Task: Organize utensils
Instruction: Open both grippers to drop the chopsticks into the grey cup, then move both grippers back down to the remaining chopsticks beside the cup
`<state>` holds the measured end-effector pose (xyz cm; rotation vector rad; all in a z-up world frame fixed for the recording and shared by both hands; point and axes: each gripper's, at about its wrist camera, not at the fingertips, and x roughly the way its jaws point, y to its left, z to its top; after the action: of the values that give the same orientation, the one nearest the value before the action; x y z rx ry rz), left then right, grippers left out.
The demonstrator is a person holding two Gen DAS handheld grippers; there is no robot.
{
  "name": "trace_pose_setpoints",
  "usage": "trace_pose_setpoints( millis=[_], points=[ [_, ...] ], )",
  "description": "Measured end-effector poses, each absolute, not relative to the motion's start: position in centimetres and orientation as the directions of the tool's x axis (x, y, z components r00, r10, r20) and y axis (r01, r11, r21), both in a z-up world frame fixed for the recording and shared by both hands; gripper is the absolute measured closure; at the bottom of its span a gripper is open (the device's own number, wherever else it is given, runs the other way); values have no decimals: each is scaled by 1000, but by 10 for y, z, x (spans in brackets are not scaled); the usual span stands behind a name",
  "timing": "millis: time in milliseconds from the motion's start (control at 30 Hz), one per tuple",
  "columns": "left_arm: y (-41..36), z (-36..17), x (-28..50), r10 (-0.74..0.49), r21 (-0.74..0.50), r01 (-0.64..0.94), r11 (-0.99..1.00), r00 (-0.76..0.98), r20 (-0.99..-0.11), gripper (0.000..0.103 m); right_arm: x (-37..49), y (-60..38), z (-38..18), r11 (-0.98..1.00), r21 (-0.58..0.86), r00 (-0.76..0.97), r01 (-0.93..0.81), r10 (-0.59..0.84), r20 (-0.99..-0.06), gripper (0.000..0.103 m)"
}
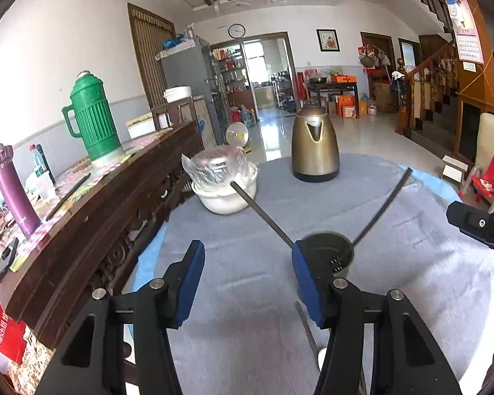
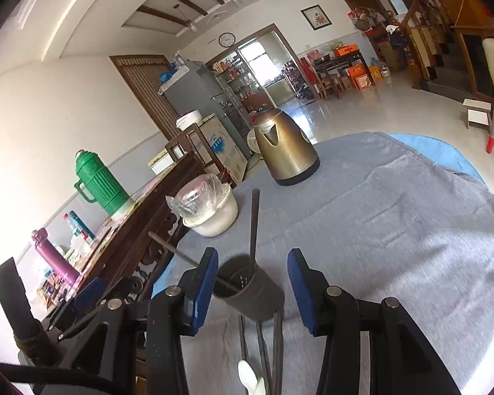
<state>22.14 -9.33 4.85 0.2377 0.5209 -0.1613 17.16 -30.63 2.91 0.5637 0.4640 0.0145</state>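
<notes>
Dark round plastic utensil holder (image 2: 247, 291) stands upright on grey cloth-covered table (image 2: 395, 230), two dark chopsticks (image 2: 254, 227) leaning inside at 10 and 12 o'clock, so sorting is partly done. More utensils (image 2: 263, 355) lie flat at 6 o'clock, awaiting pickup. Left gripper (image 1: 247, 279) and right gripper (image 2: 253, 286): jaws apart, nothing clamped, likely freed for next pick.

The left gripper (image 1: 247, 276) hangs over the grey cloth (image 1: 395, 263) with its blue pads (image 1: 189, 283) apart and nothing between them. Just right of it stands a dark holder (image 1: 332, 256) with two chopsticks (image 1: 263, 214) leaning out. Beyond the holder stand a white bowl (image 1: 227, 197) under plastic wrap and a bronze kettle (image 1: 314, 144).
</notes>
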Motion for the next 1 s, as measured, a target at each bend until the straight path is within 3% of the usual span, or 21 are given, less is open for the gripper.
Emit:
trace_pose_setpoints(
  millis=[700,1000],
  points=[
    [-87,31,211,-95,166,224,960,823,-561,47,165,-294,7,851,517,856,95,196,-479,55],
    [-65,-14,230,-137,49,243,969,690,-711,47,182,-291,-33,838,535,776,106,267,-571,58]
  ],
)
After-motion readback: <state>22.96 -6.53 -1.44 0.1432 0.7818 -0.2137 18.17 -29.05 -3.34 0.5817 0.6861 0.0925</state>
